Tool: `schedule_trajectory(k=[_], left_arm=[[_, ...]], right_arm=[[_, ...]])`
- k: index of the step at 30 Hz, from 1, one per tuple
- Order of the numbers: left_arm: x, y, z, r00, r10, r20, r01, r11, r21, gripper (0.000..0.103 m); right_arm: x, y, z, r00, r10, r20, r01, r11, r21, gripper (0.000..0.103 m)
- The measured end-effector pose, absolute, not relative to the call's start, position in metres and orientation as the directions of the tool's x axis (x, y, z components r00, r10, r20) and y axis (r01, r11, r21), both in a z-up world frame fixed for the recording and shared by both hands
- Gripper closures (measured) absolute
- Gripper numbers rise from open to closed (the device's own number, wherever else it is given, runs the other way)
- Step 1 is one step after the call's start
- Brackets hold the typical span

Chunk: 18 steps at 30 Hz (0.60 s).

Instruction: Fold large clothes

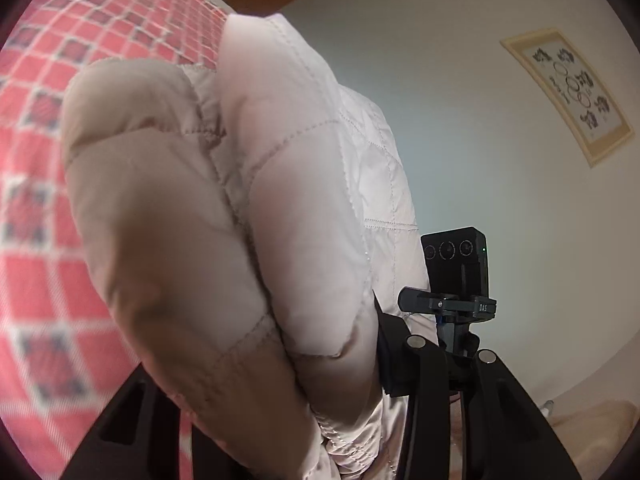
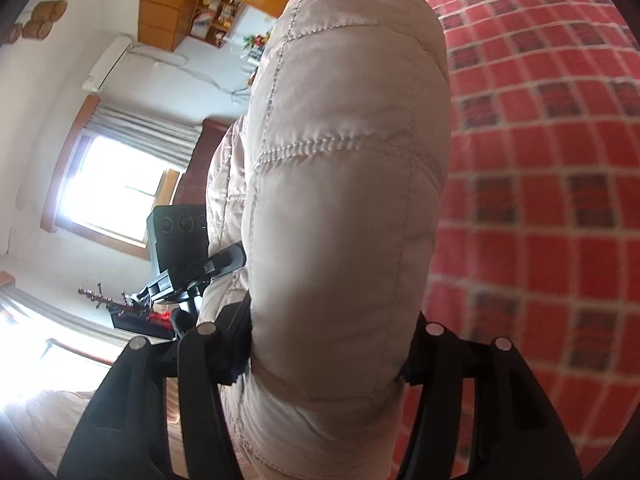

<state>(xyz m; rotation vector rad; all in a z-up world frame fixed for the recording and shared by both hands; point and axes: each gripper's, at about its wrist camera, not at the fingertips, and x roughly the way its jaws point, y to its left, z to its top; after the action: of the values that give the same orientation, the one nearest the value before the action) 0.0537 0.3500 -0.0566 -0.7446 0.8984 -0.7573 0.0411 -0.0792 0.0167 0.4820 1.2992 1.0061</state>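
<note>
My left gripper (image 1: 280, 392) is clenched on a thick fold of the coat (image 1: 224, 216); padded fabric bulges out between its black fingers and fills most of the left wrist view. My right gripper (image 2: 324, 360) is likewise clamped on the coat (image 2: 344, 208), a fat quilted roll rising from between its jaws. In each view the other gripper's camera block shows just beside the held fabric, so I judge my two grips sit close together on the same edge or fold, though I cannot tell which part of the garment it is.

The coat hangs lifted in front of the bed (image 1: 44, 160), whose red checked cover (image 2: 560, 160) blurs behind it; whether the lower part touches the cover is hidden.

Handling, as I judge it: puffy and soft, fairly light for its bulk, with a smooth shell that may slip in the jaws. It will spring back instead of creasing, so folds need pressing flat. The stitched seams and edges look the surest places to grip, not the middle of a puffed panel.

Both grippers appear rolled sideways, bed on the outer side of each view, wall (image 1: 440, 100) and window (image 2: 116, 184) on the inner. The hands themselves are out of sight.
</note>
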Motion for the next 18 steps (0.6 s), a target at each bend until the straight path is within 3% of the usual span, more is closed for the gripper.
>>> schedule_trajectory(k=[7, 11, 18], left_arm=[[0.092, 0.341, -0.091, 0.401, -0.776, -0.486, 0.169, 0.585, -0.793, 0.059], [0.099, 0.347, -0.122, 0.404, -0.774, -0.486, 0.112, 0.57, -0.814, 0.057], [0.079, 0.347, -0.122, 0.377, -0.765, -0.523, 0.099, 0.594, -0.798, 0.045]], right_arm=[[0.083, -0.089, -0.038, -0.097, 0.783, -0.615, -0.276, 0.572, 0.772, 0.045], [0.102, -0.098, -0.078, -0.132, 0.774, -0.619, -0.227, 0.584, 0.779, 0.034], [0.105, -0.112, -0.09, -0.117, 0.795, -0.595, -0.178, 0.573, 0.8, 0.022]])
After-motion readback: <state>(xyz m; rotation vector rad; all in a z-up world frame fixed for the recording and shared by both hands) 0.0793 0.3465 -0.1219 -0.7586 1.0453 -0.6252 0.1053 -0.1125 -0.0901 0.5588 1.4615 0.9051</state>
